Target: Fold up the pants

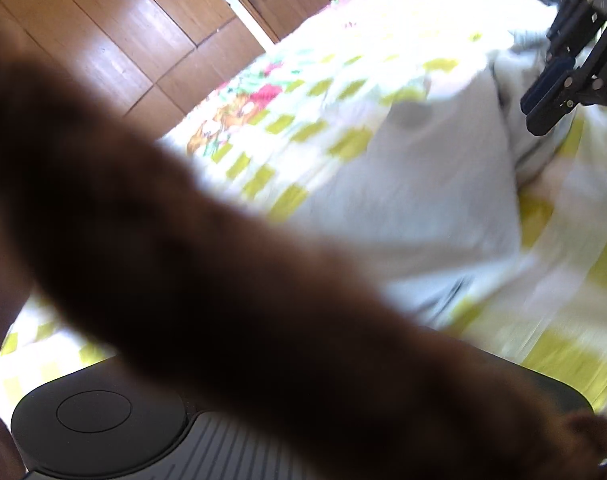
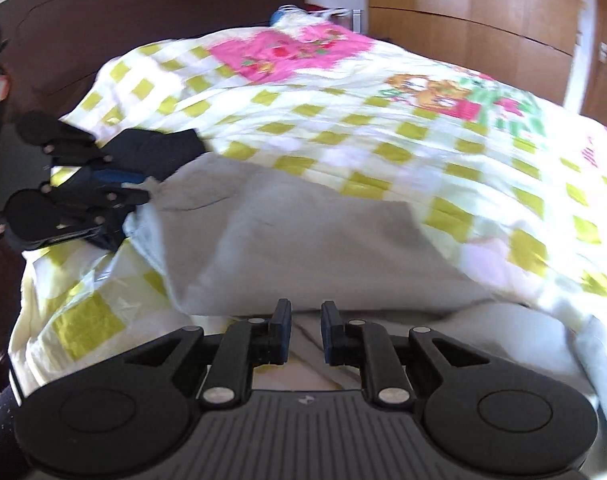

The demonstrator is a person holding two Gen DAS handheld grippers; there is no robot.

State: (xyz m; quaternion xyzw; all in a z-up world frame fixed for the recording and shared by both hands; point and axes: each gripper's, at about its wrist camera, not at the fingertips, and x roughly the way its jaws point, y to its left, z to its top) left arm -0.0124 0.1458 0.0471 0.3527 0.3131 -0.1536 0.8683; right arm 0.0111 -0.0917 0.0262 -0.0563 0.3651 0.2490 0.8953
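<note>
Grey pants (image 2: 303, 236) lie at twelve o'clock of the slightly spread right claw (image 2: 305, 332); left claw (image 2: 131, 208) pinches their edge.

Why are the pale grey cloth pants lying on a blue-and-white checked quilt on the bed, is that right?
Not quite. The checked quilt is yellow-green and white with pink picture patches, not blue. The right wrist view shows it. The pale grey cloth pants do lie on it.

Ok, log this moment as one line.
fold pants | pants spread on quilt | right gripper jaws apart at near edge | left gripper at pants corner, grip unclear | left view blocked by arm
</note>
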